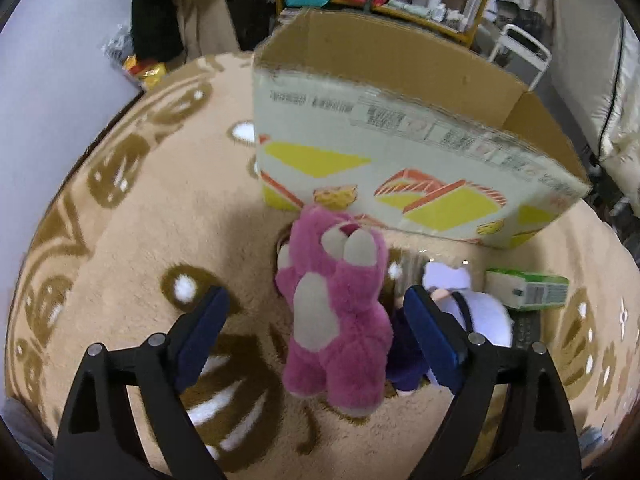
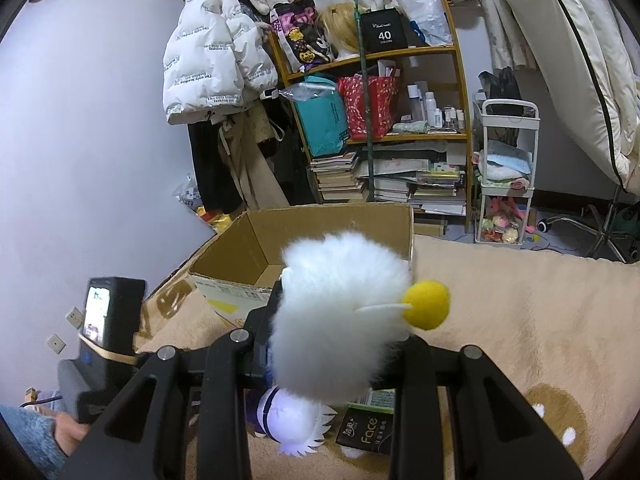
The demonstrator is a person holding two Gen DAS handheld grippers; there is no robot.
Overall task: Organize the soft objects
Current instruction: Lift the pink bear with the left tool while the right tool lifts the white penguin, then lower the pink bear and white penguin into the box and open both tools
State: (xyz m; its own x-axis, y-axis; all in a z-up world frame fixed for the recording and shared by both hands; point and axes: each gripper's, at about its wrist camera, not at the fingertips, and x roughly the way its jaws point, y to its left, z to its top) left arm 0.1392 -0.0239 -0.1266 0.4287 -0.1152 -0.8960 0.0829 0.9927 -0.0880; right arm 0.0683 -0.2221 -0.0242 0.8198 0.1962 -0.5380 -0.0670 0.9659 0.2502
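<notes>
Pink plush bear (image 1: 336,312) lies on blanket, near side of cardboard box (image 1: 400,152); left gripper (image 1: 316,336) fingers apart, straddling it for pickup. Right gripper (image 2: 340,344) clamped on white fluffy plush (image 2: 340,312), raised twd box opening.

I count one pink plush bear (image 1: 340,312) between my left fingers, one white fluffy toy (image 2: 340,316) with one yellow ball (image 2: 426,304) between my right fingers, one white-haired doll (image 2: 296,420) beneath them, and one cardboard box (image 1: 400,152) ahead.
</notes>
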